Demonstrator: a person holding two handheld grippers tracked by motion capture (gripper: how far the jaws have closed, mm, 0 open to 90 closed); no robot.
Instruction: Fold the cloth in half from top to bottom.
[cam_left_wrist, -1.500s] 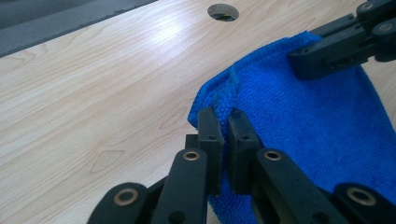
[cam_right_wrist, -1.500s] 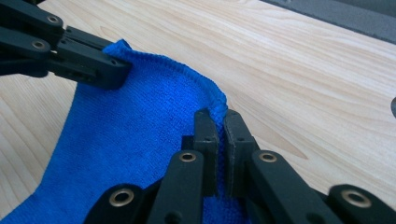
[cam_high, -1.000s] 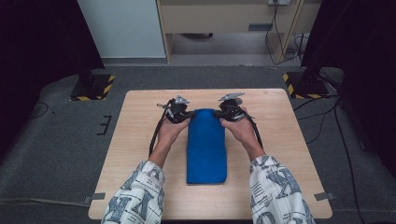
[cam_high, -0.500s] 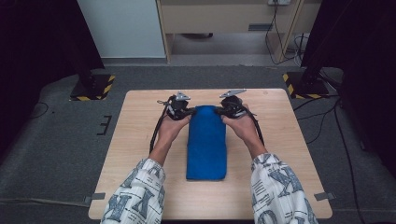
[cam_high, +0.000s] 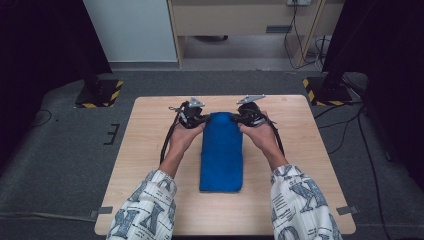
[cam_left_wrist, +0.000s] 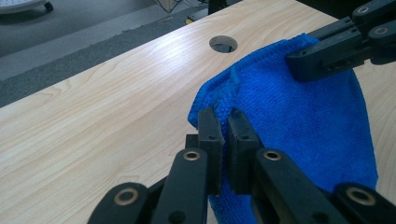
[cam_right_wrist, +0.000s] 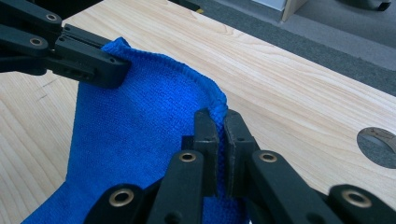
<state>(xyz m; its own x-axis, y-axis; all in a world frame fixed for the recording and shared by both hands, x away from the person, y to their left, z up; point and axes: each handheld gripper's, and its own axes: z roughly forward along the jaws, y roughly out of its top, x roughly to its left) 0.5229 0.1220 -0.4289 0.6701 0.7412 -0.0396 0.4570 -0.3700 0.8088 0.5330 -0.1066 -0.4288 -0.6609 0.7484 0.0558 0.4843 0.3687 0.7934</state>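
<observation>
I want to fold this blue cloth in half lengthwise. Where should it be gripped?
Judging by its pose, at the two far corners of the blue cloth, each approached from its own outer side. The left gripper and right gripper already pinch them.

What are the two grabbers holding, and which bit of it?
The left gripper and the right gripper each pinch a far corner of the blue towel, at its edge, with jaws closed on the cloth.
</observation>
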